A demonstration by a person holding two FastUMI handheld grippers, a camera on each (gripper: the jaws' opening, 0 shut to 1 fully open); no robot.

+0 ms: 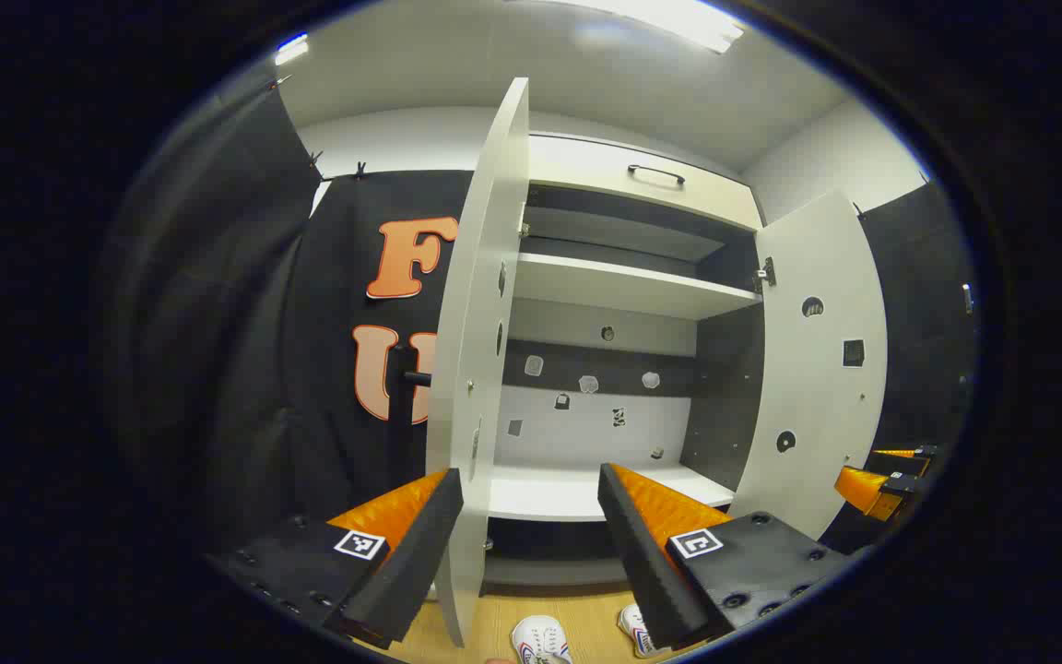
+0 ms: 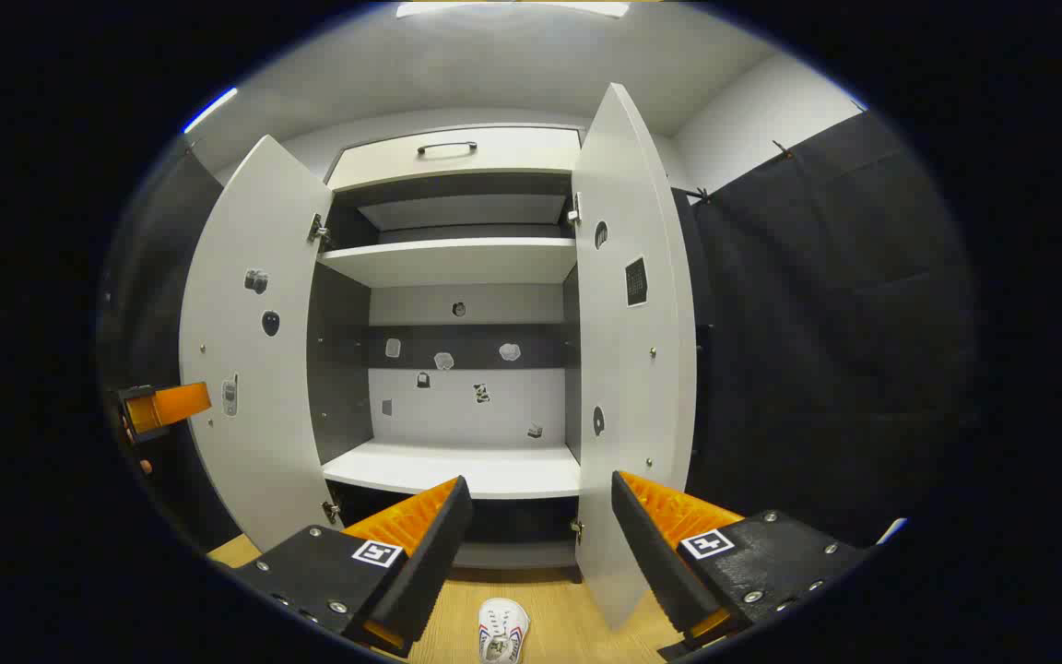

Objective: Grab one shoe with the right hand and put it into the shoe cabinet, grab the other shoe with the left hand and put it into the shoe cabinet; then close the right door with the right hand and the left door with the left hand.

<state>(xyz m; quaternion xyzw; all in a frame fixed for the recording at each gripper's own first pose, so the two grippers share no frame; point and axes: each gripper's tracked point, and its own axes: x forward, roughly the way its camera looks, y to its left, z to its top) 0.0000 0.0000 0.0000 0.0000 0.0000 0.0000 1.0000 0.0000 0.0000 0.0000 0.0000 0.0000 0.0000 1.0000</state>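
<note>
Both your grippers, the left gripper (image 1: 531, 544) and the right gripper (image 2: 540, 544), hang with jaws spread and empty before the open shoe cabinet (image 2: 457, 263). Your left gripper view catches two white shoes (image 1: 540, 639) on the wooden floor (image 1: 586, 613) below the bottom shelf; your right gripper view catches one shoe (image 2: 502, 630), between its fingers.

Each tool (image 1: 531, 516) carries black screwed plates with square printed markers

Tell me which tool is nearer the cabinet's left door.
Left. The left tool straddles the left door edge; the right tool sits farther off, fronting the right door.
</note>
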